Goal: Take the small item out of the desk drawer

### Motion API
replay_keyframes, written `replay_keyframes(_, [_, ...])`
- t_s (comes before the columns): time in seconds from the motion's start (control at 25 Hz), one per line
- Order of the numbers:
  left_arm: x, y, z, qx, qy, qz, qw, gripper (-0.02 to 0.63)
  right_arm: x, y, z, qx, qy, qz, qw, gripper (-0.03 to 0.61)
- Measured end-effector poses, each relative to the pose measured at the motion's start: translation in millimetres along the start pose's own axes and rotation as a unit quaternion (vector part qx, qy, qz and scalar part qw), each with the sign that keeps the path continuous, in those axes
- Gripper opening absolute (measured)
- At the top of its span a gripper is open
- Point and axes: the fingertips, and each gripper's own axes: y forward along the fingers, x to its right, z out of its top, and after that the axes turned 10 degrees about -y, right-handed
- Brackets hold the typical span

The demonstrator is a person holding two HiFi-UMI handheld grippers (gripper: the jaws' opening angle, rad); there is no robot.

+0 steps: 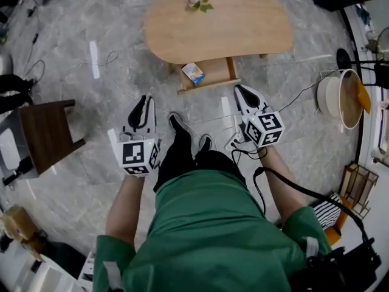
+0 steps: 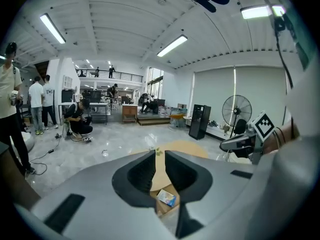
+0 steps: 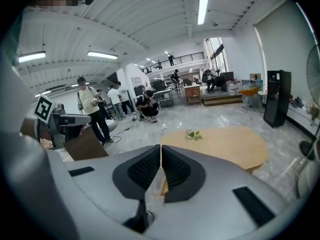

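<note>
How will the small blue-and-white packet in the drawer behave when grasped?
The packet looks small and flat-sided, so it is probably light and unlikely to roll. It lies loose on the drawer's bare wood, so it may slide if nudged.

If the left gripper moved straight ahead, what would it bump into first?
Probably the open wooden drawer under the oval wooden table, near the small blue-and-white packet; depth is unclear.

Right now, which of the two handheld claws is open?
The left gripper: a narrow gap shows between its jaws, with nothing held in it. The right gripper has its jaws pressed together.
</note>
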Motion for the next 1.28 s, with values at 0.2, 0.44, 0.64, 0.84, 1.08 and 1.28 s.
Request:
replay_keyframes(0.2, [-18, 45, -15, -0.034, 0.01, -0.04, 0.9986, 0.071, 6, 57, -23, -0.045, -0.004, 0.009, 0.999, 0.03])
replay_keyframes(0.44, [-15, 83, -41, -0.069, 0.018, -0.055, 0.996, 0.071, 26, 103, -68, -0.085, 0.018, 0.02, 0.996, 0.064])
replay_keyframes(0.64, [-16, 111, -66, -0.095, 0.015, -0.038, 0.9946, 0.071, 45, 153, -112, -0.12, 0.02, 0.051, 0.991, 0.074])
replay_keyframes(0.84, [-22, 140, -95, -0.109, 0.0, -0.011, 0.9939, 0.071, 57, 206, -158, -0.159, -0.016, 0.098, 0.982, 0.088])
replay_keyframes(1.08, [-35, 160, -139, -0.123, -0.031, 0.012, 0.9919, 0.072, 54, 251, -207, -0.194, -0.041, 0.132, 0.971, 0.098])
replay_keyframes(1.28, [-43, 167, -175, -0.136, -0.049, 0.016, 0.9893, 0.072, 56, 287, -245, -0.216, -0.058, 0.148, 0.963, 0.1])
